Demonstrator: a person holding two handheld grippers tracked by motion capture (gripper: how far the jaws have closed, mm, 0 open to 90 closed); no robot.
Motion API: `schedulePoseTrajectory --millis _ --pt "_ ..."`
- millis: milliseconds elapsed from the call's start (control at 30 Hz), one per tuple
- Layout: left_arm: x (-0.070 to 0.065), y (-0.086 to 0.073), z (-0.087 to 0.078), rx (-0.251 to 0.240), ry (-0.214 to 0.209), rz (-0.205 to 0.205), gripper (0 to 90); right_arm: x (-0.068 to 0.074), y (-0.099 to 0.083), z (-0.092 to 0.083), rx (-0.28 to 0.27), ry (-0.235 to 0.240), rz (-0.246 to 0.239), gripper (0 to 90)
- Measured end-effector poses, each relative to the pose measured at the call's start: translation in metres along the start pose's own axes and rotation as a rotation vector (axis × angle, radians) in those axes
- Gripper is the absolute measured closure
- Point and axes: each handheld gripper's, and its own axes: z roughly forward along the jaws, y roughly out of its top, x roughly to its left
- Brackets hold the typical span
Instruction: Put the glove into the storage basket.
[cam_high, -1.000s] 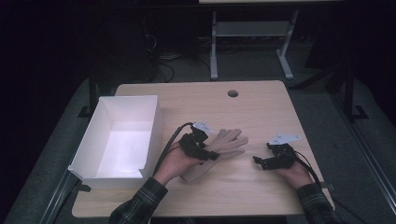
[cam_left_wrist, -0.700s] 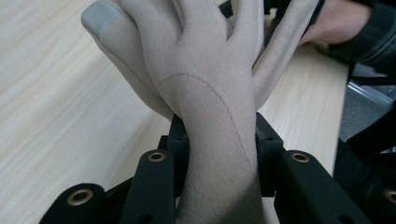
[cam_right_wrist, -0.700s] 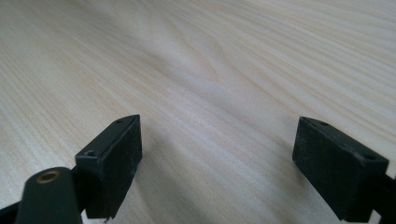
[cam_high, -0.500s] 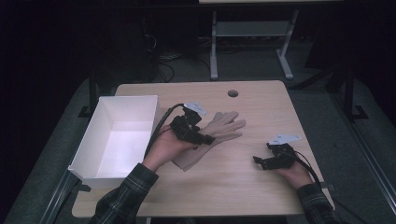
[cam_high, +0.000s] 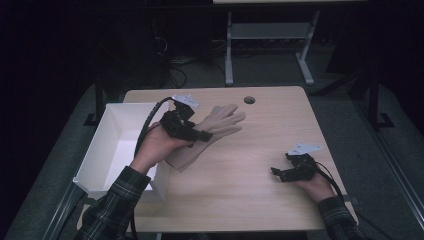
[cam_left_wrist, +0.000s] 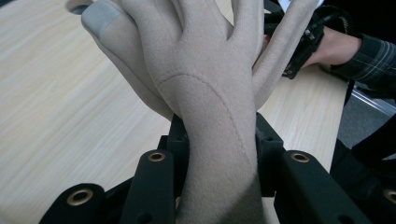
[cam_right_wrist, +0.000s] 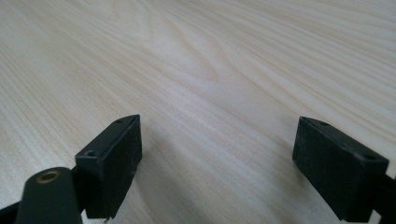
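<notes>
Nearest, at four o'clock on the table (cam_high: 240, 200), the right gripper (cam_high: 283, 173) rests with jaws spread and empty. Farther, at ten o'clock, the left gripper (cam_high: 196, 134) clasps the beige glove (cam_high: 220, 122) at its cuff (lifted, fingers outstretched). Likely next: swing it left over the white box (cam_high: 107, 150) and release.

Both grippers, left gripper (cam_high: 192, 134) and right gripper (cam_high: 282, 173), are black, each topped by a grey three-cornered plate (cam_high: 304, 148) and trailing a black cable (cam_high: 145, 131). Brass-ringed holes (cam_left_wrist: 157, 157) mark the linkage arms (fingers (cam_right_wrist: 112, 158) are blocky rectangular pads). Sleeves (cam_high: 117, 200) are dark plaid.
</notes>
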Motion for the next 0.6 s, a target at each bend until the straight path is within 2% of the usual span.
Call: schedulePoseTrajectory --millis 367,600 --pt "0.026 -0.025 -0.044 -0.064 0.067 -0.068 66.8 0.0 0.0 0.0 0.003 -0.001 0.0 15.2" --pt "0.041 -0.043 -0.066 -0.085 0.121 -0.103 66.9 0.0 0.0 0.0 -0.001 -0.003 0.004 15.2"
